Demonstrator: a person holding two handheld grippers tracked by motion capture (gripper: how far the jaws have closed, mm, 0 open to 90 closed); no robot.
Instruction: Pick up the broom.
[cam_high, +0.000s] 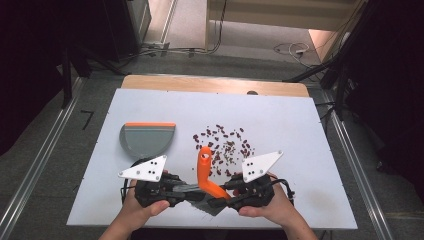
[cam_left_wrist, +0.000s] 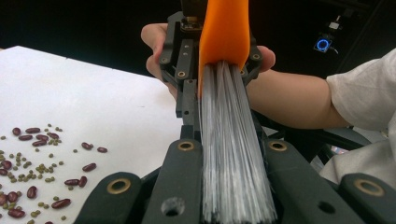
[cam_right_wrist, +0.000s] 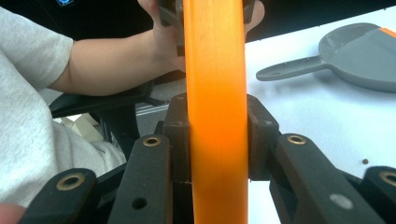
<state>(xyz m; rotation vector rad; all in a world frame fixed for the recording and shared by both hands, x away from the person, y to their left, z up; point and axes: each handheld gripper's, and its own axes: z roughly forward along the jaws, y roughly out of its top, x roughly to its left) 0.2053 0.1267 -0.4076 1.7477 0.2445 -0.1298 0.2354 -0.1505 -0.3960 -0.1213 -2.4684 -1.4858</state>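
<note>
Black jaws of the right gripper (cam_right_wrist: 217, 154) stand clamped on the flat orange plastic handle (cam_right_wrist: 215, 93) of a small hand brush, pads pressing it from both sides in the right gripper view. Facing it, the left gripper (cam_left_wrist: 233, 154) is closed on the same brush at its other end, its two jaws squeezing the fan of pale grey bristles (cam_left_wrist: 233, 154) that run up to the orange head in the left gripper view. From the high view the brush spans the gap between the two grippers at the near edge of the white tabletop (cam_high: 300, 125), bristles toward the left gripper, the handle's free end curving up and away from the person. Just beyond that handle end lies a scatter of dark red beans and small green ones (cam_high: 227, 145). Ahead of the left gripper, and near it, rests a grey plastic dustpan with an orange lip (cam_high: 147, 136), apart from the beans.
</note>
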